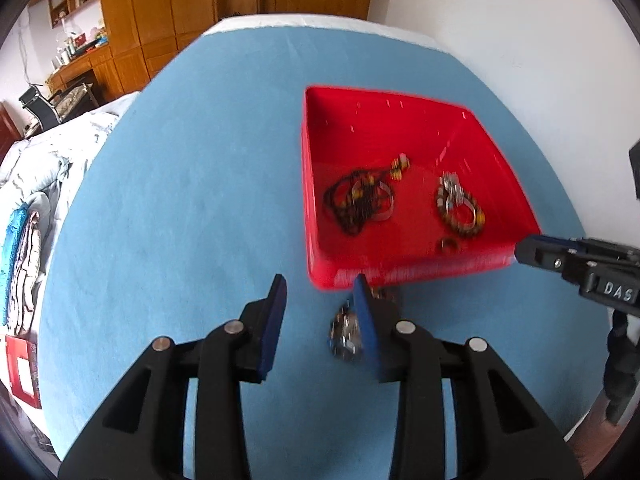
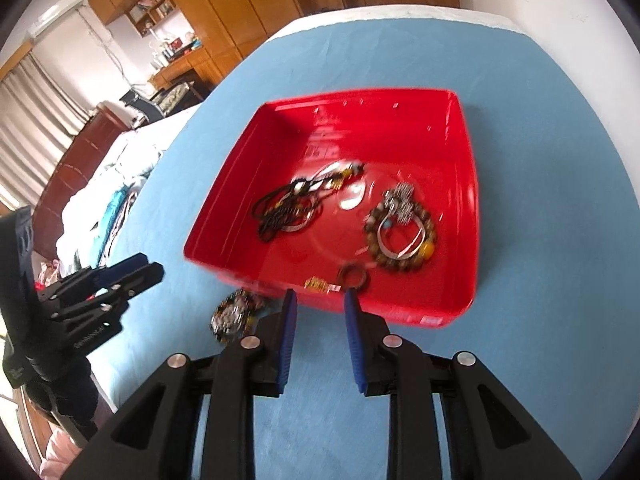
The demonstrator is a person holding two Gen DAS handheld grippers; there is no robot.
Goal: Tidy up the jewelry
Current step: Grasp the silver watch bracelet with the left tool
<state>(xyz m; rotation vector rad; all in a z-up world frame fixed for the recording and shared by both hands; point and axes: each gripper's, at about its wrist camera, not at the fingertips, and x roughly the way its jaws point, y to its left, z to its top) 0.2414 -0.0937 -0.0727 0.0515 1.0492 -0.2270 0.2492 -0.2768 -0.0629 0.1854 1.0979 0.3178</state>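
Worktop (image 1: 180, 200): blue and round, with lots of bare room on the left of the left view; its edge curves near a white wall on the right.
Red tray (image 1: 316, 184): square, right of middle, near side close to both tools.
In the tray: three things I can count. A black cord necklace (image 1: 356, 200) bunched on the left, a brown bead bracelet (image 1: 460, 208) lying flat on the right, a small ring (image 1: 449, 244) near the front wall.
Outside the tray: one blurry shiny piece (image 1: 344, 334) on the worktop, just in front of the tray.
Left tool (image 1: 320, 292): spread wide, holding nothing, one finger beside the shiny piece.
Right tool (image 2: 320, 300): spread, holding nothing, tips at the tray's near wall.
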